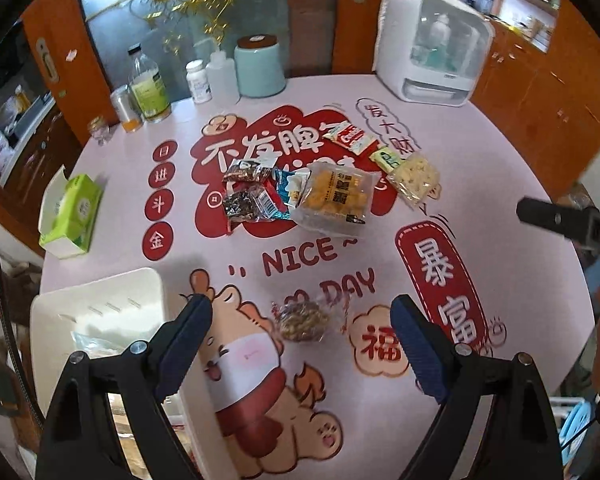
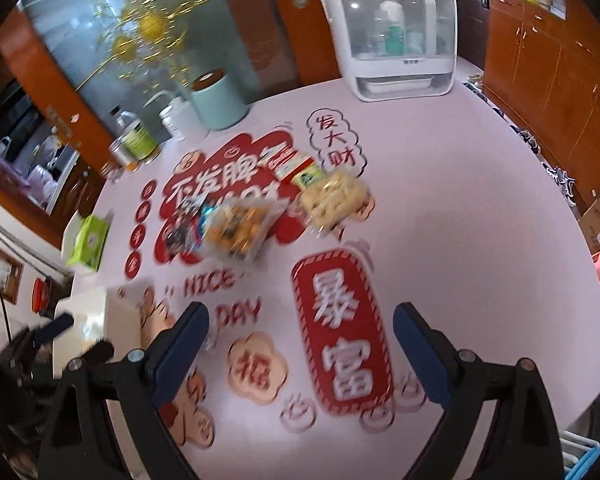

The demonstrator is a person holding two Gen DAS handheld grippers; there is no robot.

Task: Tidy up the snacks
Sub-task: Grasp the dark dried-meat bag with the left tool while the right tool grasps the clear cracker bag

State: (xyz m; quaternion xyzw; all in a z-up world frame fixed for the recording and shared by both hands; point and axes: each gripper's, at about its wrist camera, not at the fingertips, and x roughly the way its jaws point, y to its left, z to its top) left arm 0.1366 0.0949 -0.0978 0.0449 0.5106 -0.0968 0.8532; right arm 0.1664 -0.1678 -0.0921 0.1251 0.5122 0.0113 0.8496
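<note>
From the left wrist, the left gripper (image 1: 302,342) hangs with fingers apart over a small nut packet (image 1: 302,320) near the desk's (image 1: 480,152) front edge, so dropping squarely should pinch it cleanly, while from the right wrist the right gripper (image 2: 300,344) waits, fingers apart and empty, with the snack pile (image 2: 240,228) at mid-desk.

The round desk (image 1: 500,152) carries a pink printed cover. At its far edge stand a white plastic sterilizer cabinet (image 1: 432,44), a pale blue ceramic jar (image 1: 259,66), a white pill bottle (image 1: 198,80) and a clear glass bottle (image 1: 148,88). A green tissue box (image 1: 72,212) lies left.
</note>
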